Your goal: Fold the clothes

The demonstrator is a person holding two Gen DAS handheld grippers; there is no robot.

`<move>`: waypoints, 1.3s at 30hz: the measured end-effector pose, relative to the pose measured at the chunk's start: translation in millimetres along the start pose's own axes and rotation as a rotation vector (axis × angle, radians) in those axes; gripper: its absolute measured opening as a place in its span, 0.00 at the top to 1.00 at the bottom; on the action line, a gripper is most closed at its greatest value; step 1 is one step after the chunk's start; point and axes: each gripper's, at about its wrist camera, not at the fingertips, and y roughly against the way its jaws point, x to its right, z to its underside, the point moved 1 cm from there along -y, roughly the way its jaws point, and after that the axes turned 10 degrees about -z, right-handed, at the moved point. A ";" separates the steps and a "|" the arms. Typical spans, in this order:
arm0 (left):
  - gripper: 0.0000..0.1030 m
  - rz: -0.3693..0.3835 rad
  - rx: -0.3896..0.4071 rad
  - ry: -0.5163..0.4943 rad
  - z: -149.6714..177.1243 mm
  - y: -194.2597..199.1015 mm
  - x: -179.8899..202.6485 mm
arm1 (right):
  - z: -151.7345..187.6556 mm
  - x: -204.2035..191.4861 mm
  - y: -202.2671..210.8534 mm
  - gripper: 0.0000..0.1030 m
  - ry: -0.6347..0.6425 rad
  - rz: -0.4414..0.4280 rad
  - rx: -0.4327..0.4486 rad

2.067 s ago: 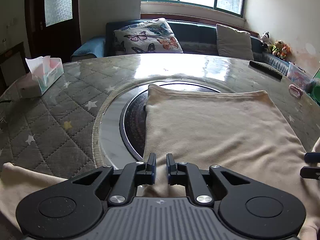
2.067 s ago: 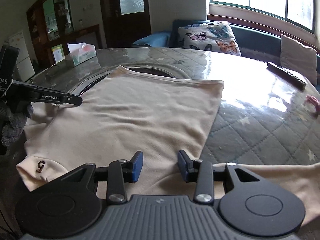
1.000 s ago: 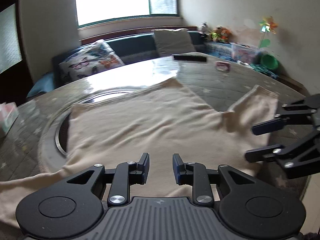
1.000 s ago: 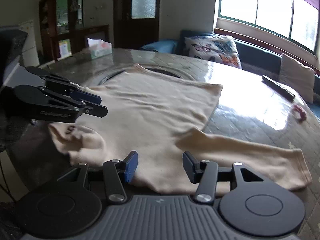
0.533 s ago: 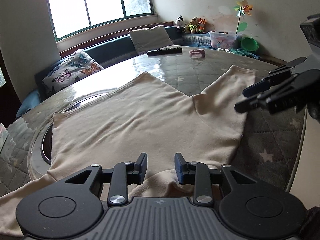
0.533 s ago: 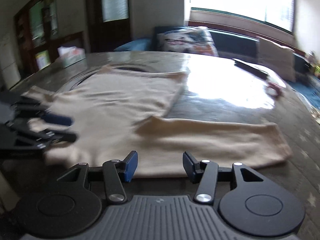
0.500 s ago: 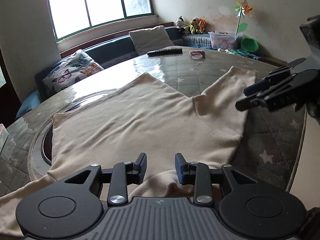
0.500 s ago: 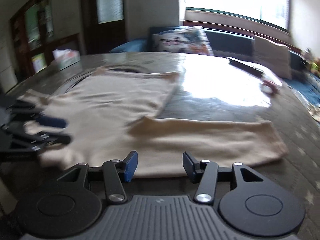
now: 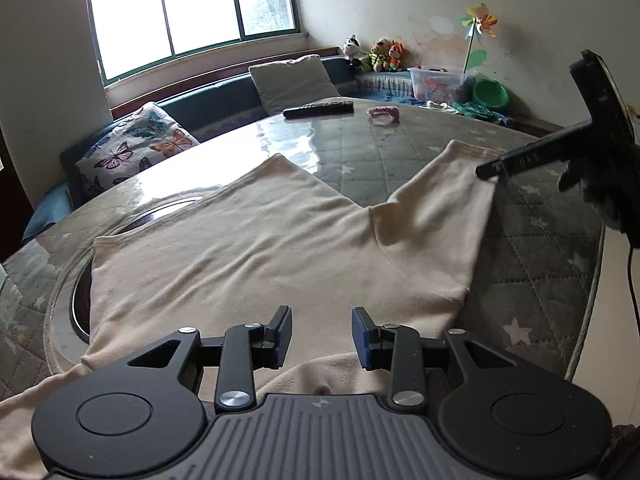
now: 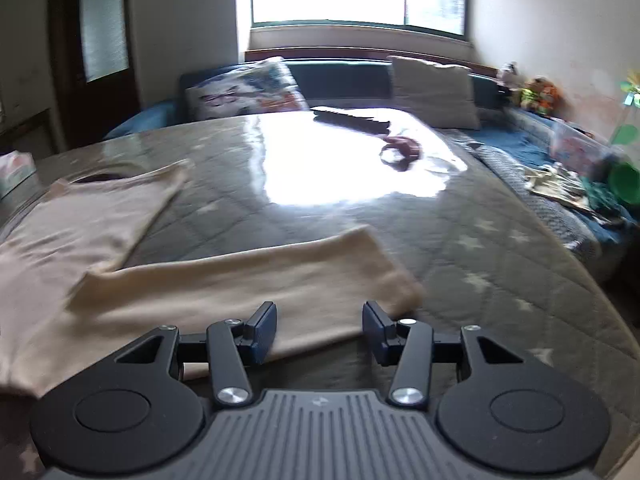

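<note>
The left gripper point(image 9: 321, 335) hangs low over the near edge of the cream shirt point(image 9: 256, 256) with its 2 blue-padded fingers point(image 9: 280, 336) spread apart and nothing between them; bunched cloth at the collar end lies just beneath them. The right gripper point(image 10: 319, 331) is likewise released, its 2 fingers wide apart above the near hem of the shirt's sleeve point(image 10: 248, 280), holding nothing. In the left wrist view, the right gripper point(image 9: 490, 170) appears side-on at the far right, its dark tip over the cuff end of that sleeve; whether it touches the fabric cannot be told. The shirt lies spread flat on the round table point(image 9: 532, 240), its body running away toward the dark circular inset point(image 9: 80, 300) at the table's centre and partly covering it, the sleeve stretched out to the right over the grey star-quilted cover. Farther across the glossy tabletop sit a black remote control point(image 9: 319, 109) and a small pink item point(image 9: 384, 112), well apart from the shirt. Beyond the table are a bench sofa with a butterfly cushion point(image 9: 136, 148) and a plain cushion point(image 9: 294, 82).
</note>
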 end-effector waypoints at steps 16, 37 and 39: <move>0.65 0.007 -0.004 0.013 -6.9 -5.6 -4.4 | -4.1 41.0 -4.1 0.92 -0.158 0.039 0.056; 0.64 0.056 0.016 0.017 -4.4 -7.6 -8.1 | -51.4 4.9 62.4 0.92 -0.074 -0.037 0.185; 0.64 0.044 0.024 0.037 -2.5 -3.8 -16.7 | -62.5 -11.1 76.2 0.92 -0.040 -0.079 0.209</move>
